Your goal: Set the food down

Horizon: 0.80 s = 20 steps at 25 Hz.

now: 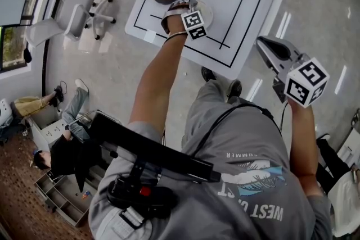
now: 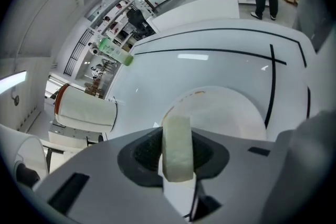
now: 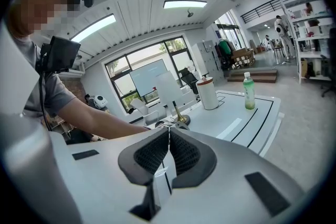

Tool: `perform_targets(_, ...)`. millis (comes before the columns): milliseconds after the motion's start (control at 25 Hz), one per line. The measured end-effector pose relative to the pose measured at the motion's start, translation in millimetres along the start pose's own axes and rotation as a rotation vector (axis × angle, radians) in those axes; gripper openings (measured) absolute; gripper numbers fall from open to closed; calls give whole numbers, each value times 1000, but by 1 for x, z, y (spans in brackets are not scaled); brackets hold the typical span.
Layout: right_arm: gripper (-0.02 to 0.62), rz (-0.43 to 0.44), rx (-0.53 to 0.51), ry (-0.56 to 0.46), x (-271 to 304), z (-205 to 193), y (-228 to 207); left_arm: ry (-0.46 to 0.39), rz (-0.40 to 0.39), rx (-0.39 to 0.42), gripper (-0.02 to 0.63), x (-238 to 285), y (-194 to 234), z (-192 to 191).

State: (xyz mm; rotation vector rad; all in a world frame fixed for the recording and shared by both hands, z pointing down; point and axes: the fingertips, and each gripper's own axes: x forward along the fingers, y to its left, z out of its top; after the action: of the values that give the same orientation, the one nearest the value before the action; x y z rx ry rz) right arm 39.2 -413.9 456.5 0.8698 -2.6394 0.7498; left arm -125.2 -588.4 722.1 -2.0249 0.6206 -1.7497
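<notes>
Left fingers (image 2: pixel 140 156) pinching pale food slice (image 2: pixel 177 147) over plate (image 2: pixel 231 113), right fingers (image 3: pixel 151 155) pressed together

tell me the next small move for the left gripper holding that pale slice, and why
Probably lower the left gripper until the pale slice meets the white plate, then open it. The slice is clamped on edge between the pads, right over the plate, and contact can't be confirmed yet.
</notes>
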Motion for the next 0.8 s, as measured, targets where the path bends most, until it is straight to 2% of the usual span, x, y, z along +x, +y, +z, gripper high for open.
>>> perform_targets(440, 9, 9, 8, 15, 3, -6, 1, 38, -9, 63, 104, 6, -9, -12)
perform_targets(800, 9, 18, 11, 20, 3, -5, 2, 10, -55, 14, 106, 1, -13, -3)
